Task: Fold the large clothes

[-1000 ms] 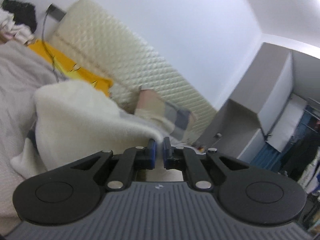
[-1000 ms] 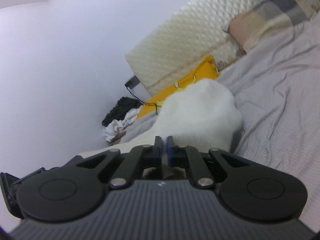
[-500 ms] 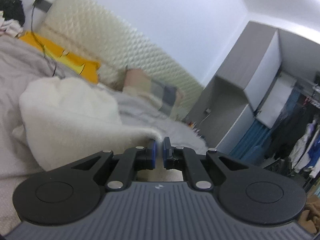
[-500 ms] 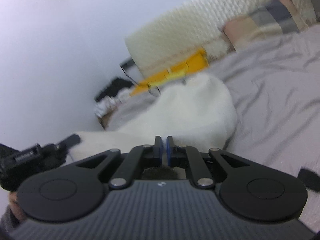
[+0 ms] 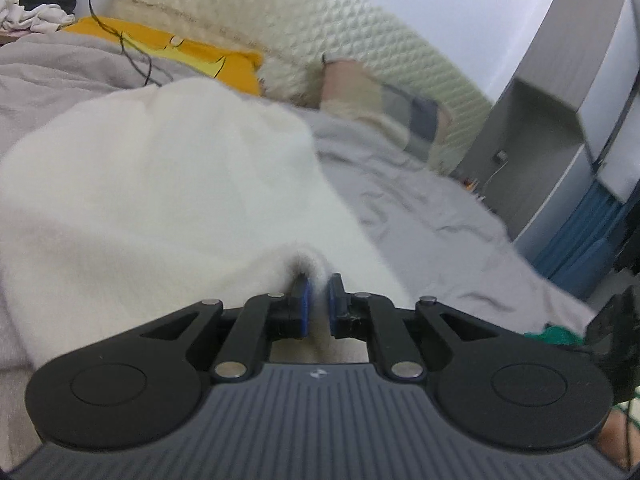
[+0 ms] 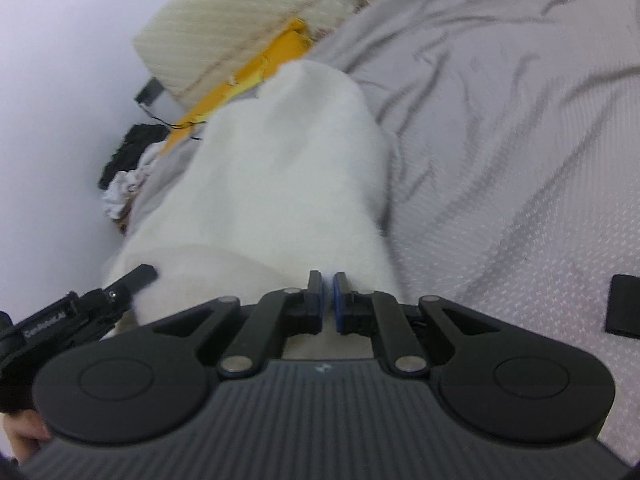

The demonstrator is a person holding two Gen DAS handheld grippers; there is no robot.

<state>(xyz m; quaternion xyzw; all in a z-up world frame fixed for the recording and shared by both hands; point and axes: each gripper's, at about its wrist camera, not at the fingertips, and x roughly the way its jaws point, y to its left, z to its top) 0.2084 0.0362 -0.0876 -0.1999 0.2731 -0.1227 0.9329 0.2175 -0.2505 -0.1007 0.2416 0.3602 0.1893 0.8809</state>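
You are working over a bed covered in a rumpled grey sheet (image 5: 420, 208), with a quilted cream headboard (image 5: 304, 28) behind it, a yellow pillow (image 5: 192, 52) and a checked pillow (image 5: 384, 112) against it, and a grey wardrobe (image 5: 560, 92) off to one side. The cream fleece garment (image 5: 160, 184) lies stretched across the sheet in front of you, its near edge lifted toward both tools. Your left gripper (image 5: 316, 300) has a tuft of that edge between its blue pads (image 5: 305, 300); the jaws are nearly closed and just starting to ease apart, with the fabric there between them. Your right gripper (image 6: 327, 296) is closed tight on the same near edge further along, and from its camera you can see the left tool's tip resting against the fleece. By the look of it you are laying the held edge down onto the bed to finish a fold. The next move calls for setting both corners flat and level with each other before you let go, so the layer lands square; fleece this thick may spring back, so release low. Mind the small black object (image 6: 624, 306) lying on the sheet beside your right tool.
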